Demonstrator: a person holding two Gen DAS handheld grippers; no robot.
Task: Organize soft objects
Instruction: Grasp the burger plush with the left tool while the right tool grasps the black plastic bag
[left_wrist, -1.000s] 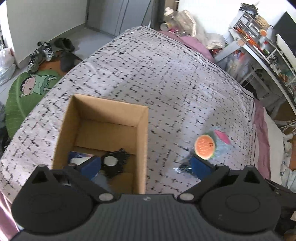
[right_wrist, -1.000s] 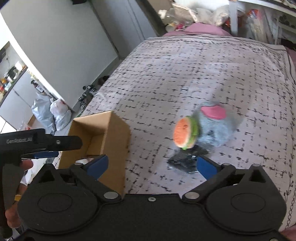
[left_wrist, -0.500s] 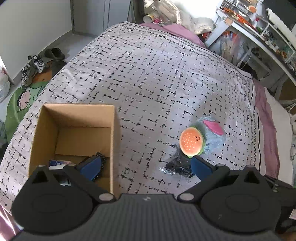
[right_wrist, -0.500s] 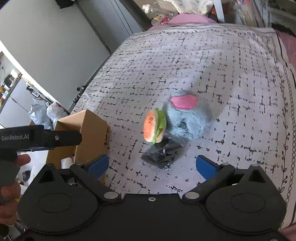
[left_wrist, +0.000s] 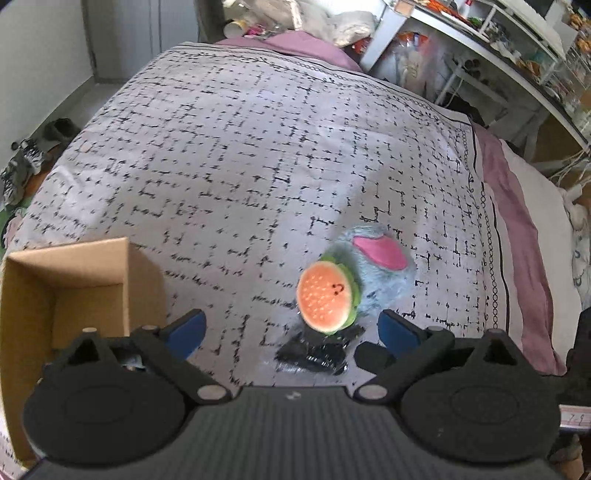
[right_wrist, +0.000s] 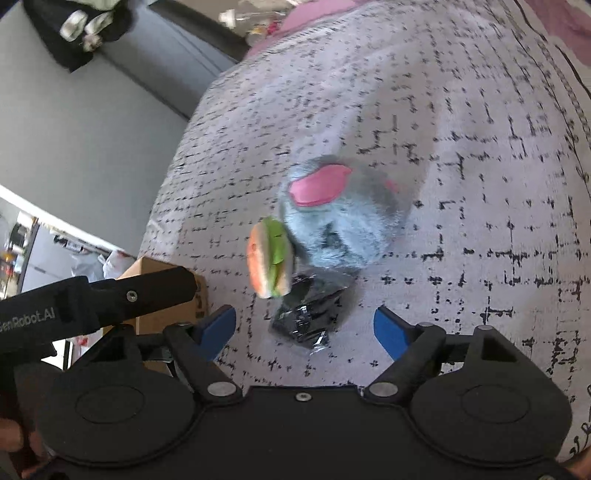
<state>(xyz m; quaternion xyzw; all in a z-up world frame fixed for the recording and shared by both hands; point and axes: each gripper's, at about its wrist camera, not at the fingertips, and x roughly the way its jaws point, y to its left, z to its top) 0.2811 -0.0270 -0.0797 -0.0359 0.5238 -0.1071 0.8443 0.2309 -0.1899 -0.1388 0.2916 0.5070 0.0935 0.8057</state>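
Both grippers, left (left_wrist: 291, 326) and right (right_wrist: 304, 323), are being held wide apart with nothing gripped, probably so a toy can be straddled. The burger (left_wrist: 327, 295) is being propped against the grey plush (right_wrist: 343, 218) on the bed (left_wrist: 240, 147), beside the box (left_wrist: 70, 280), likely where everything's being dumped
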